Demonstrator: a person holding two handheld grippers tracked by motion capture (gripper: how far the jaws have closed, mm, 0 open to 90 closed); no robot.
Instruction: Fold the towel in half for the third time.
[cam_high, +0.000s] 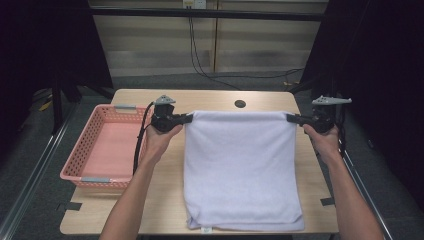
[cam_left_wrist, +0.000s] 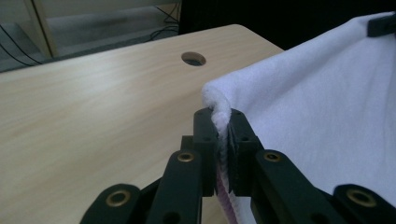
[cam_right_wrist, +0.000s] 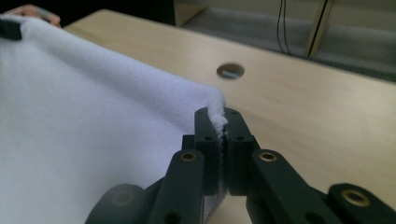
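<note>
1. Between the two tongs: white towel (cam_high: 242, 170) stretched, far edge lifted, near end on the table (cam_high: 165, 200).
2. Left tongs (cam_high: 189, 118) clenched on one far corner.
3. Right tongs (cam_high: 290, 118) clenched on the other.
4. Pink basket (cam_high: 85, 165) just outside left tongs.

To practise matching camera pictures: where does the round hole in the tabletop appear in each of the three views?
High view: the round hole lies near the table's far edge, just beyond the white towel.
Left gripper view: the hole sits upper centre, left of the towel.
Right gripper view: the hole sits upper centre, right of the towel.
Shared landmark: the towel's raised top edge.
</note>
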